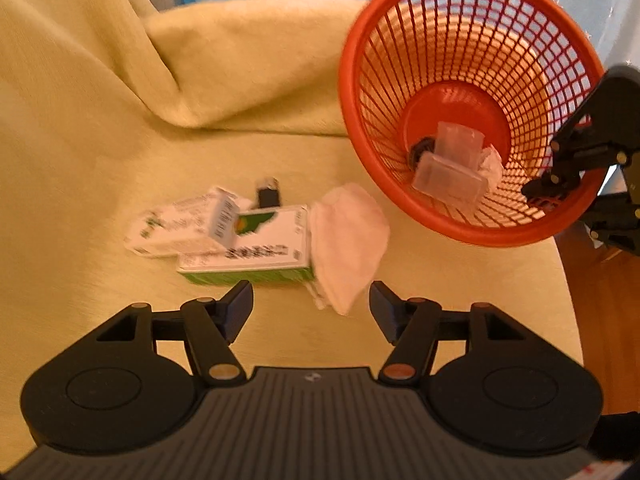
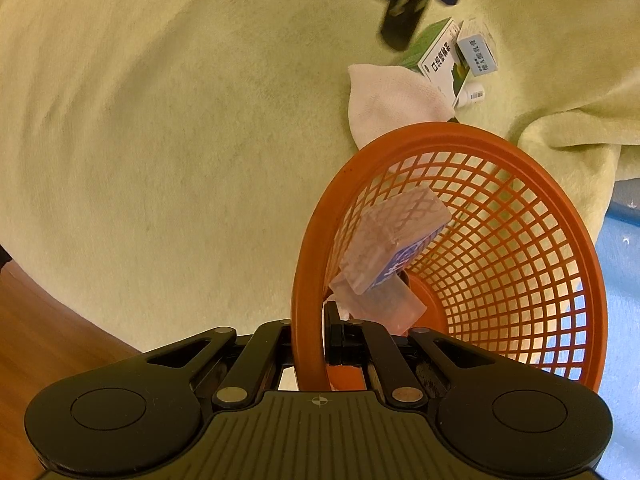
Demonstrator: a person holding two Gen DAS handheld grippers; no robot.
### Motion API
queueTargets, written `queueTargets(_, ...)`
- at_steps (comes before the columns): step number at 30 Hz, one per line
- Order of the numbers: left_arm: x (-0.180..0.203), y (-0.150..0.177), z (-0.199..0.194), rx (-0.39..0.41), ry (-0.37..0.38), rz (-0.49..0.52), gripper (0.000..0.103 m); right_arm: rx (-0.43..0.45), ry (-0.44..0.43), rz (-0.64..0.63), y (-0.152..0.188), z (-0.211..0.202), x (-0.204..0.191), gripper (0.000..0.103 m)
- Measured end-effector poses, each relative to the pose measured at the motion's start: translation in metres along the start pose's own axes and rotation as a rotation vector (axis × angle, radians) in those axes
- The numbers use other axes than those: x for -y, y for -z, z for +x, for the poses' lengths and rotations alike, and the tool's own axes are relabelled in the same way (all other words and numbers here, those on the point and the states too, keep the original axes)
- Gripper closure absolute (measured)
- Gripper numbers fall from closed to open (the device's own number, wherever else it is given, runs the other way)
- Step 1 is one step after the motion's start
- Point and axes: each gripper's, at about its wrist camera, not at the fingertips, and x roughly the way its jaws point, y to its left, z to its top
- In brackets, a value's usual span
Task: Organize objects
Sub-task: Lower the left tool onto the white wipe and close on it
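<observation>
- Orange basket (image 1: 472, 40): plastic mesh, tipped on its side so the mouth faces the left wrist camera; it sits at the right edge of the yellow-green cloth (image 1: 100, 160), with its rim (image 2: 308, 280) pinched by the right gripper (image 2: 316, 344).
- Inside the basket: a clear plastic box (image 1: 448, 182) lying near the solid bottom, a second clear piece (image 1: 458, 140) just behind it, a crumpled white scrap (image 1: 492, 164) at its right, and a small dark item (image 1: 420, 148) partly hidden at its left.
- Right wrist view: one clear box (image 2: 396, 240) rests against the mesh wall; a blue printed face shows on its end.
- Right gripper: fingers clamped tight on the basket rim, one inside the mesh, one outside.
- White folded cloth (image 1: 348, 240): on the yellow-green cloth just outside the basket mouth, touching the green-and-white box (image 1: 256, 252).
- Green-and-white box: lies flat; dark print on top, blurred in the left view.
- Second white box (image 1: 180, 228): leans on the green-and-white box, a grey-blue end panel facing up.
- Small dark object (image 1: 268, 194): behind the boxes; too blurred to identify.
- Small white bottle (image 2: 472, 94): beside the boxes, seen in the right wrist view only.
- Left gripper (image 1: 311, 308): fingers spread wide, nothing between them; it hovers just short of the green-and-white box and the white folded cloth.
- Wooden floor (image 2: 40, 320) shows past the cloth's edge.
</observation>
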Motion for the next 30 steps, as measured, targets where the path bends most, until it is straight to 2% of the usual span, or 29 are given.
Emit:
queueTargets(6, 0.008, 0.004, 0.026, -0.015, 0.031, -0.039, 0.046, 0.002, 0.002, 0.003, 0.0, 0.0, 0.0, 0.103)
queueTargets(8, 0.009, 0.003, 0.034, -0.013, 0.034, -0.06, 0.052, 0.003, 0.001, 0.003, 0.0, 0.0, 0.0, 0.103)
queueTargets(12, 0.01, 0.002, 0.048, -0.021, 0.039, -0.084, 0.056, 0.003, 0.001, 0.004, 0.0, 0.0, 0.0, 0.103)
queueTargets(24, 0.005, 0.001, 0.064, -0.043, 0.05, -0.132, 0.069, 0.011, -0.002, 0.005, 0.002, 0.001, 0.0, 0.103)
queueTargets(26, 0.006, 0.0, 0.065, -0.047, 0.051, -0.134, 0.077, 0.012, -0.002, 0.005, 0.002, 0.001, 0.0, 0.103)
queueTargets(30, 0.008, 0.0, 0.064, -0.055, 0.06, -0.132, 0.086, 0.012, -0.002, 0.005, 0.002, 0.001, 0.0, 0.103)
